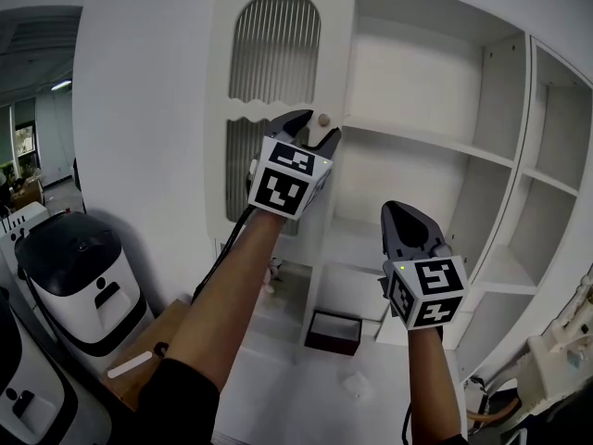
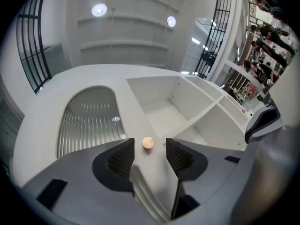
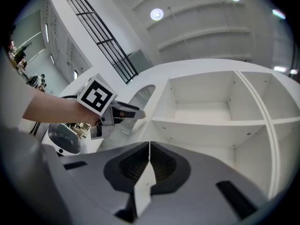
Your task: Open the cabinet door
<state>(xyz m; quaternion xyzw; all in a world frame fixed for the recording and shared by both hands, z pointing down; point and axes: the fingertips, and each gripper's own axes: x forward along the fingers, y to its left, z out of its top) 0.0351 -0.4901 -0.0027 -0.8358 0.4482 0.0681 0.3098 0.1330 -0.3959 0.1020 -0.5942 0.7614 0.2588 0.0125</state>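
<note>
The white cabinet door [image 1: 278,109] has ribbed glass panes and a small round wooden knob [image 1: 323,119] at its right edge. My left gripper [image 1: 310,130] is open, one jaw on either side of the knob, and the pads do not touch it. In the left gripper view the knob [image 2: 147,143] sits just beyond the fingertips of the left gripper [image 2: 150,150], beside the ribbed pane [image 2: 89,121]. My right gripper [image 1: 408,213] hangs lower right before the open shelves [image 1: 426,142], shut and empty. The right gripper view shows its closed jaws [image 3: 149,146] and the left gripper [image 3: 136,112]. I cannot tell how far ajar the door is.
White-and-black machines [image 1: 79,267] stand on the floor at the left, next to a cardboard box [image 1: 148,350]. A dark red box [image 1: 334,332] lies at the cabinet's foot. More equipment [image 1: 556,360] sits at the lower right. Open compartments [image 3: 206,121] fill the cabinet's right side.
</note>
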